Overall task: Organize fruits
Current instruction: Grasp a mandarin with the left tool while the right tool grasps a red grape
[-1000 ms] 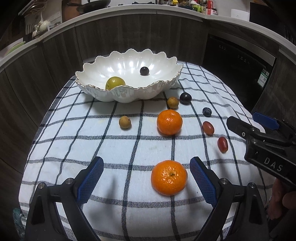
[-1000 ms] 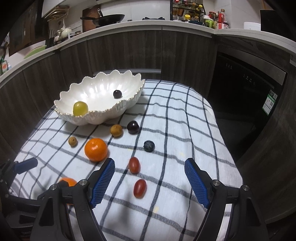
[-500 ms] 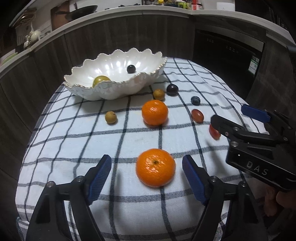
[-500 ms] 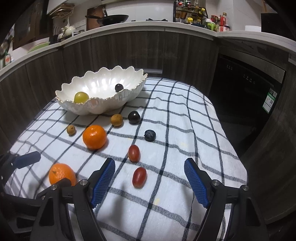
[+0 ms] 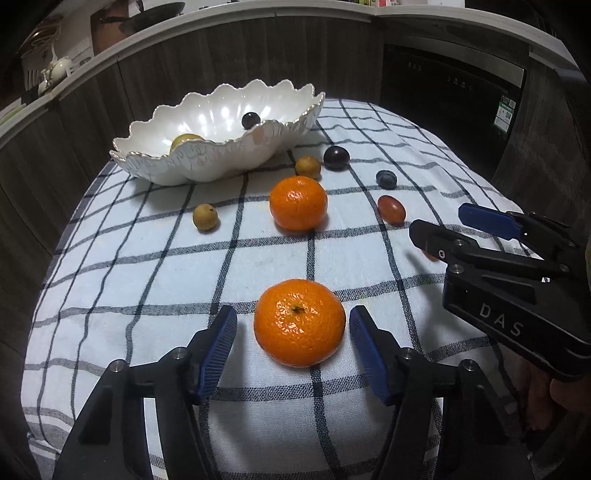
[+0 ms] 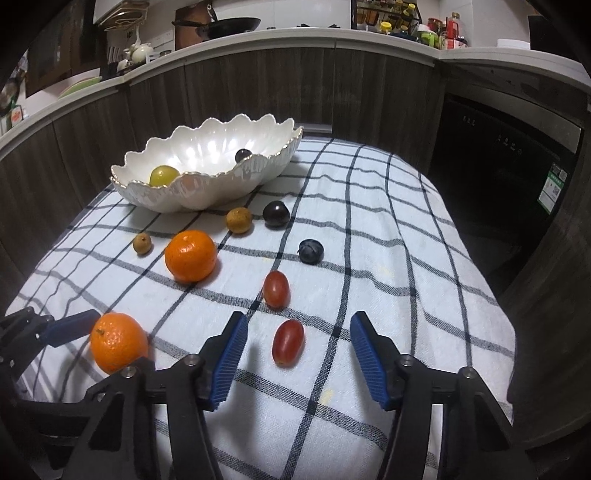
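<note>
The left hand-held gripper point(image 5: 293, 341), its jaws just closing but still apart, brackets a mandarin point(image 5: 299, 322) near the desk's front edge; round, it may roll off if one pad touches first. The right hand-held gripper point(image 6: 297, 356), also narrowing yet untouching, straddles an off-centre grape tomato point(image 6: 288, 342) that could squirt sideways or get crushed.

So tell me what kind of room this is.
Most likely a home kitchen: a curved countertop carries a black wok and a rack of spice jars, and a built-in dark appliance, probably a dishwasher or an oven, sits under it beside the cloth-covered table.
</note>
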